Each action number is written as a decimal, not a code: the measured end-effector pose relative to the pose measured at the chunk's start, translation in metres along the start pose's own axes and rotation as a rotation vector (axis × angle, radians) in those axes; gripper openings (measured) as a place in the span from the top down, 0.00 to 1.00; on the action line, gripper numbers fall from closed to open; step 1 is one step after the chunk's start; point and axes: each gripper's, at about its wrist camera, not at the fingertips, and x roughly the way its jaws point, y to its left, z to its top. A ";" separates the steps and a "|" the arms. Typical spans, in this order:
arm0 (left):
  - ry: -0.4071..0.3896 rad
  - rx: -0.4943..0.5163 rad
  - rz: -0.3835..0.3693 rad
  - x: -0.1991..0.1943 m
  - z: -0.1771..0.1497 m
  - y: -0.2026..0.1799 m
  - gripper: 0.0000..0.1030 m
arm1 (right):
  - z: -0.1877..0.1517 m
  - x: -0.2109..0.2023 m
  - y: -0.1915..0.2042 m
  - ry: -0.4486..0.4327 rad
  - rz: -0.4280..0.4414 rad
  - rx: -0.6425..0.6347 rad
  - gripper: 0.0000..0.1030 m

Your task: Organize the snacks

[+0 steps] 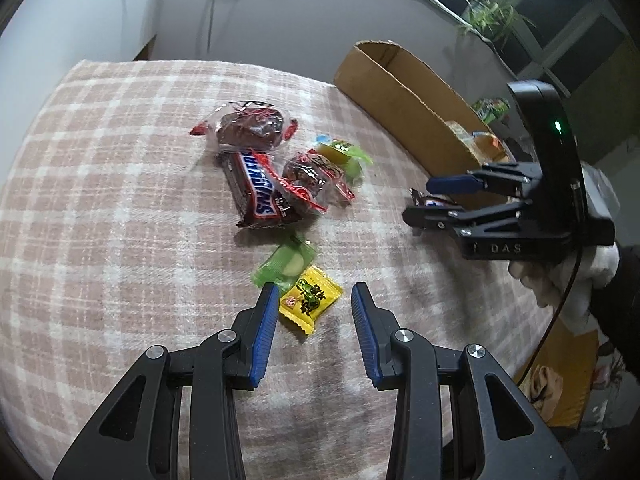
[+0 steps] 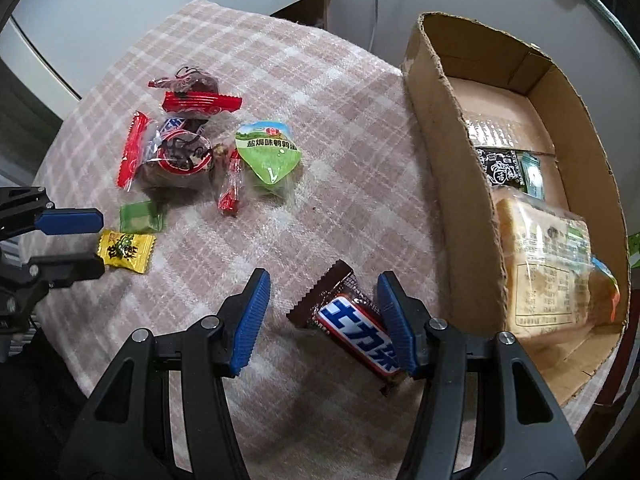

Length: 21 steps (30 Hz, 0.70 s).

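Snacks lie on a pink plaid cloth (image 1: 100, 184). My left gripper (image 1: 314, 296) is open, its fingertips on either side of a yellow candy packet (image 1: 310, 299), also in the right wrist view (image 2: 126, 251). A green candy (image 1: 285, 263) lies just beyond it. My right gripper (image 2: 322, 286) is open around a small Snickers bar (image 2: 352, 326), which lies against its right finger. In the left wrist view the right gripper (image 1: 420, 198) sits beside the cardboard box (image 1: 404, 104). A large Snickers bar (image 1: 256, 188) and several clear-wrapped brown snacks (image 1: 248, 126) lie mid-cloth.
The cardboard box (image 2: 452, 184) stands at the cloth's right edge and holds a bread pack (image 2: 548, 268) and small dark packets (image 2: 500, 166). A green-lidded egg pack (image 2: 268, 154) lies mid-cloth. A potted plant (image 1: 492, 12) and cables are behind.
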 end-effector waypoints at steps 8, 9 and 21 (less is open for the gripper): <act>0.028 0.114 0.038 0.014 -0.001 -0.009 0.65 | 0.003 0.008 -0.004 0.059 0.045 0.061 0.43; 0.034 0.120 0.042 0.016 -0.001 -0.010 0.65 | 0.001 0.007 -0.006 0.063 0.061 0.073 0.43; 0.056 0.160 0.064 0.030 0.001 -0.019 0.65 | -0.021 0.004 -0.028 0.085 0.099 0.113 0.43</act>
